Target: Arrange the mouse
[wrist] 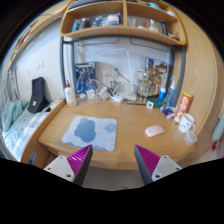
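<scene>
Above the wooden desk (125,125), the gripper (114,160) is hovering with fingers spread, grasping nothing. The pale mouse (154,130) is lying well beyond them, right of the blue mousepad (90,130); approaching crookedly risks knocking it toward the mug (186,122).

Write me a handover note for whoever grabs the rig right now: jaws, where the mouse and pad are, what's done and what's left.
Gripper: jaws open, holding nothing, well back from the wooden desk.
Mouse: small and pale, lies on bare desk beyond the right finger, to the right of the blue mouse pad and apart from it.
Mouse pad: flat on the desk ahead of the left finger, nothing on it.
Done: nothing visible; the mouse is untouched.
Left: approach the mouse, close on it, and probably set it on the pad. Mind the white mug just right of the mouse.
</scene>
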Available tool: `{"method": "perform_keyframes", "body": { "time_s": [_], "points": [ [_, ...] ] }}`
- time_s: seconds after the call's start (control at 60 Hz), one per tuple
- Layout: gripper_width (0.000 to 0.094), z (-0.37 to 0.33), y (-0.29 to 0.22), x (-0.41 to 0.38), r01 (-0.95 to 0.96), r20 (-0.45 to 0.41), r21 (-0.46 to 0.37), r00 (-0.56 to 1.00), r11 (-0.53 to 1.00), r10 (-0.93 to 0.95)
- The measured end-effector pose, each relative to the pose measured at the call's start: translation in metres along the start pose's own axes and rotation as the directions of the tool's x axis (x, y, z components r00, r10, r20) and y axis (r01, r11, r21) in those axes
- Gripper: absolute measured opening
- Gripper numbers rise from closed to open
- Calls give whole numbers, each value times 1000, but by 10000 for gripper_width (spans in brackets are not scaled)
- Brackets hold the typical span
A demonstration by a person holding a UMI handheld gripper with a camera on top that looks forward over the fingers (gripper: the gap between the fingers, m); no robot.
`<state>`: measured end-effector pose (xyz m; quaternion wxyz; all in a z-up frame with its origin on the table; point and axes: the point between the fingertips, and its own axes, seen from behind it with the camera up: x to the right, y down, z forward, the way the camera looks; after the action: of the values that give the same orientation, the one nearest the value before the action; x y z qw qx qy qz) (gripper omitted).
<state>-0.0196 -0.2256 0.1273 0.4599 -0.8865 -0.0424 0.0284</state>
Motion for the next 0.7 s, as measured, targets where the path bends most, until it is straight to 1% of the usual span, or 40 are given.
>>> {"method": "perform_keyframes", "body": {
  "time_s": [0.067, 0.167, 0.283, 0.367, 0.517, 0.7],
  "points": [
    [835, 16, 20, 30, -32, -34, -42, 999, 999, 30],
    [833, 38, 44, 81, -96, -113, -101, 990, 990, 85],
    [831, 64, 57, 132, -188, -200, -139, 967, 972, 158],
    [817, 87, 57, 163, -230, -239, -154, 952, 961, 189],
    [816, 139, 50, 198, -252, -257, -184, 945, 950, 201],
    [821, 193, 33, 209, -246, -232, -234, 954, 941, 191]
  ]
}}
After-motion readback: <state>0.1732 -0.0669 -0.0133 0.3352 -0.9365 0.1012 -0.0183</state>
